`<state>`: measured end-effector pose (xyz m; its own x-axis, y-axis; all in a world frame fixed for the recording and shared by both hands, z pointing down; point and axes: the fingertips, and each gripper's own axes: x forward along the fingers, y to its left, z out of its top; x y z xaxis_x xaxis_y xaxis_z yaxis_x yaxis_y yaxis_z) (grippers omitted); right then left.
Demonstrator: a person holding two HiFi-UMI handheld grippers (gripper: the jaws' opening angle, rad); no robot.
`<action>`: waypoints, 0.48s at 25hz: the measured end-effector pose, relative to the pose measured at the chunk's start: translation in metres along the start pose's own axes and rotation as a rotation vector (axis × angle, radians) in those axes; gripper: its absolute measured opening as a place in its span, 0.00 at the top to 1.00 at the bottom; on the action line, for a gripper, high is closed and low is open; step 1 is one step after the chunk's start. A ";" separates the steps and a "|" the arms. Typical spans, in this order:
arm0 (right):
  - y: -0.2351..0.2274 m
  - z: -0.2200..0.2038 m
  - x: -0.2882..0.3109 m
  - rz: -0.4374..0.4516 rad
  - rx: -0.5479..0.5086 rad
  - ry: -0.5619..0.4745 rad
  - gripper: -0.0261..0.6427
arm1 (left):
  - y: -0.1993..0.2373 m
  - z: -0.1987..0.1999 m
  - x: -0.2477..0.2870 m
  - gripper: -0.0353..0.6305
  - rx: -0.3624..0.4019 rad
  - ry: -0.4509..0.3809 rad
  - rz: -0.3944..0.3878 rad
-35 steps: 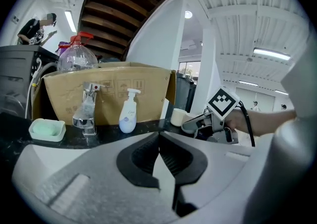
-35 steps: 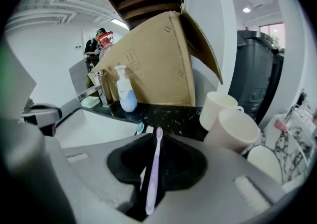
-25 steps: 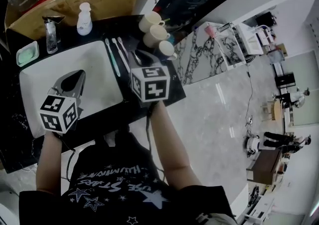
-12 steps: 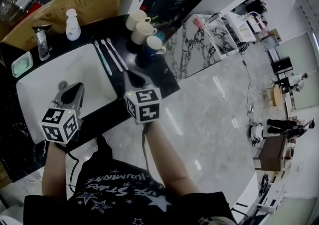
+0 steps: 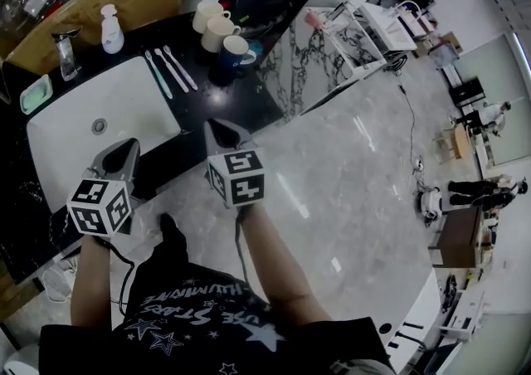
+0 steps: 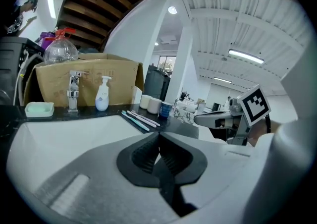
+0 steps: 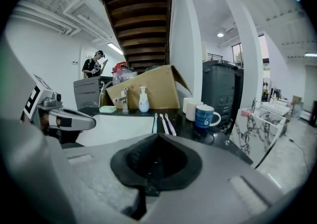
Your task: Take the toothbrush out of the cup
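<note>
Left tool (image 5: 126,148) and right tool (image 5: 217,127) pressed together, empty. Three toothbrushes (image 5: 170,71) flat on tabletop (image 5: 209,98), 11 o'clock from right tool; blue cup (image 5: 234,51) at 12.

**Head view:** set high, aimed forward and steeply down past both forearms (image 5: 270,261). Black counter (image 5: 217,98) and white sink (image 5: 124,104) at a distance, upper left; grey floor (image 5: 348,166) across the rest.

**Left gripper view:** set low, aimed along own jaws over the sink toward faucet (image 6: 73,91) and cardboard box (image 6: 116,82). Right gripper (image 6: 196,119) caught at right.

**Right gripper view:** similar height, aimed at the counter from farther right. Left gripper (image 7: 92,121) caught at left.

**Shared by all three:** toothbrushes (image 5: 170,70), blue cup (image 5: 235,51), soap bottle (image 5: 109,29).
</note>
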<state>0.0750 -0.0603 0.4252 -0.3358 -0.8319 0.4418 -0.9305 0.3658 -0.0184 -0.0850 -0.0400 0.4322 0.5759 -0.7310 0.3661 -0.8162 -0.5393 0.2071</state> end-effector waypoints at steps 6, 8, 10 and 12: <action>0.007 -0.017 -0.051 -0.024 0.014 0.001 0.95 | -0.027 -0.016 -0.029 0.93 -0.003 0.012 -0.009; 0.010 -0.022 -0.068 -0.025 0.008 -0.001 0.95 | -0.036 -0.019 -0.039 0.93 -0.001 0.003 -0.006; 0.012 -0.027 -0.082 -0.028 0.003 -0.010 0.95 | -0.045 -0.020 -0.045 0.93 0.002 -0.011 -0.008; 0.014 -0.031 -0.093 -0.033 0.008 -0.023 0.95 | -0.057 -0.023 -0.052 0.93 0.011 -0.017 -0.020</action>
<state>0.0979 0.0346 0.4115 -0.3080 -0.8530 0.4214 -0.9422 0.3347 -0.0110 -0.0697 0.0384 0.4225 0.5931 -0.7268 0.3463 -0.8039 -0.5584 0.2048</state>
